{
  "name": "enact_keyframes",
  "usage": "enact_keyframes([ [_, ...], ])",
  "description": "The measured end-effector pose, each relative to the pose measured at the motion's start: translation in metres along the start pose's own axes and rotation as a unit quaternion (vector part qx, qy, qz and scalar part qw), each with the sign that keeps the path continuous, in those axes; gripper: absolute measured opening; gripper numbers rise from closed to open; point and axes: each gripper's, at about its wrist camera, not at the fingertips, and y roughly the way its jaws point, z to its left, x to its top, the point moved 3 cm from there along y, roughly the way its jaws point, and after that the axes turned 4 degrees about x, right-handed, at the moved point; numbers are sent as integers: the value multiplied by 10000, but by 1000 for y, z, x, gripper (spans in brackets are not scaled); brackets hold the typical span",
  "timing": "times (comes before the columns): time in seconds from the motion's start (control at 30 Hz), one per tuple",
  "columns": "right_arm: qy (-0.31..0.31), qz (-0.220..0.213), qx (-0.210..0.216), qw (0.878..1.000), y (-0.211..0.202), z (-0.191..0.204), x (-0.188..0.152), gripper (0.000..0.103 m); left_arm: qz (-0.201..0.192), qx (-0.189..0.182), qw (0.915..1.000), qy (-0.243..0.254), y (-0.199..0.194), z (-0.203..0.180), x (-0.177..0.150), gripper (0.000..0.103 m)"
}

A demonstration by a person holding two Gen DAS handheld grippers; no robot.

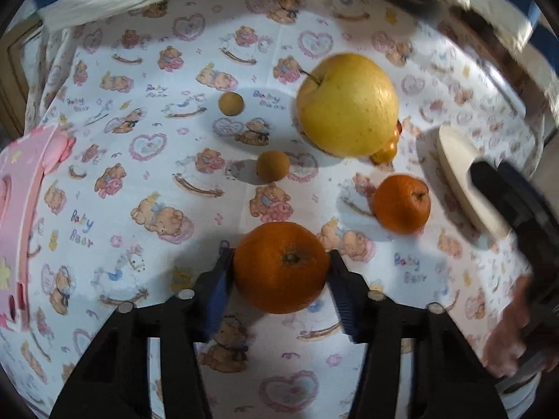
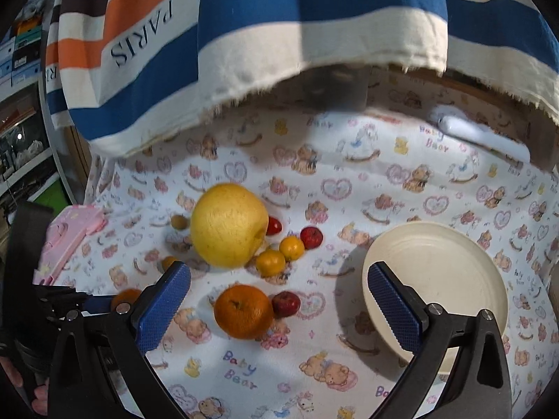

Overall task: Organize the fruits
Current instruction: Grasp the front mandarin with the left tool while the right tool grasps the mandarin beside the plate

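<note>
Fruit is spread over a cloth-covered table. An orange is set between the fingers of the left gripper, nearest the left wrist camera. A smaller orange is placed to its right, with a plate farther right. Behind them an apple is seen, and two small round fruits are placed to the apple's left.

the left wrist camera looks steeply down along its fingers, close over the bear-print cloth, with an orange right at the tips. the right wrist camera faces the table at a gentler tilt from further back. both share the yellow apple, the cream plate and probably the pink tray.
</note>
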Motion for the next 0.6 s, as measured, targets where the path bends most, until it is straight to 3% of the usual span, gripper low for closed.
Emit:
enact_keyframes([
  [0.13,89,304,230,9992,11,1,-6,81,-180,105,9998,38,-4,3,1,50],
  [0.3,104,462,440,9979,18,4,-11,75,-876,275,9955,212,-24,-4,4,50],
  [0.43,-72,551,471,9973,25,8,-14,69,-1601,447,9860,136,-43,-3,7,50],
  [0.6,-244,740,459,9959,37,13,-22,66,-1826,194,9830,-4,-53,4,8,50],
])
